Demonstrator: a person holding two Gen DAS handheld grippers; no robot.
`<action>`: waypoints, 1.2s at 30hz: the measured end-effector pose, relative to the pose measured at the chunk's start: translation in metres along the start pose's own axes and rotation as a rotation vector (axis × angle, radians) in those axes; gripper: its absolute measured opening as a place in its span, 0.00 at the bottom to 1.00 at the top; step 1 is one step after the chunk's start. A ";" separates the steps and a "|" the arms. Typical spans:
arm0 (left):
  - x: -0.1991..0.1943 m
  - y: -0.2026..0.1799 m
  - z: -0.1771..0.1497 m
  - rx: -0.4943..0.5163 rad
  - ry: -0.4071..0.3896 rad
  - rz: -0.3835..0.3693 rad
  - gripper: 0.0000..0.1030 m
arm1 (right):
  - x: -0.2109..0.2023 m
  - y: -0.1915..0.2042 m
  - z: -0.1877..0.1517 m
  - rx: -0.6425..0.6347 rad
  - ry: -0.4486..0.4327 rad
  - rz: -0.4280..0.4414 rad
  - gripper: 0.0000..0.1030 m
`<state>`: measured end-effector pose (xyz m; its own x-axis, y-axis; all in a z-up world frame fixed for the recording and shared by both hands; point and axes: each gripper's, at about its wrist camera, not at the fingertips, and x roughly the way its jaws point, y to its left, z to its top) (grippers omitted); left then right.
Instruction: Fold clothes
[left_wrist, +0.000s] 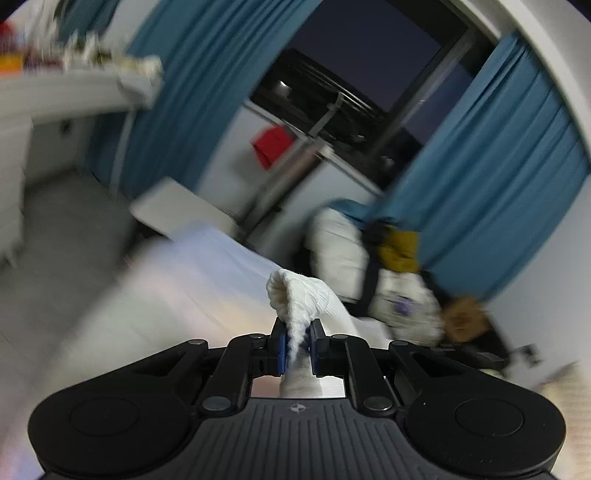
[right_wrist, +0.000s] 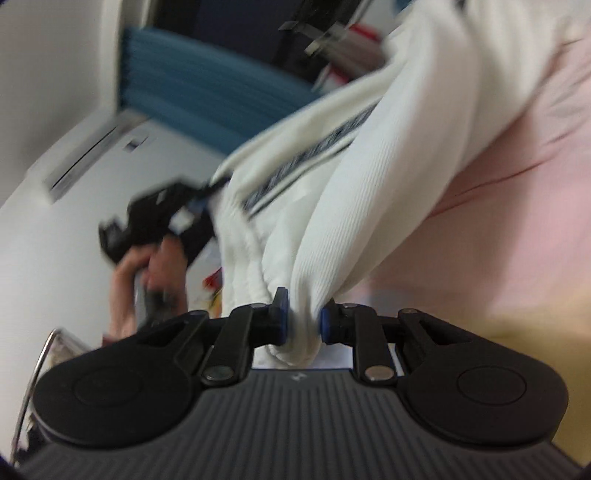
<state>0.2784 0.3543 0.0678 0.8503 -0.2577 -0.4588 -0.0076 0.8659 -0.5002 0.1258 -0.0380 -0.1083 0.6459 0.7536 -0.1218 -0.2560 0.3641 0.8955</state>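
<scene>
Both hand-held grippers, left (left_wrist: 295, 345) and right (right_wrist: 303, 320), clamp the white garment (right_wrist: 332, 206) (stretched lengthwise between them).

Bedroom background, blurred
Blue curtains (left_wrist: 491, 177) flank a dark window (left_wrist: 373, 55); a red box (left_wrist: 271, 146) sits below it.
</scene>
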 end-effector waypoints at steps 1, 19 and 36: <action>0.007 0.012 0.008 0.007 -0.002 0.038 0.12 | 0.022 0.003 -0.003 0.001 0.032 0.025 0.18; 0.078 0.142 -0.050 -0.021 0.097 0.194 0.34 | 0.169 -0.034 -0.018 -0.154 0.398 -0.115 0.19; -0.111 -0.049 -0.132 0.146 -0.014 0.142 0.62 | 0.014 0.020 0.052 -0.422 0.161 -0.343 0.79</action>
<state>0.1155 0.2838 0.0464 0.8535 -0.1233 -0.5064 -0.0525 0.9463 -0.3189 0.1670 -0.0486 -0.0702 0.6337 0.6151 -0.4691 -0.3372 0.7654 0.5481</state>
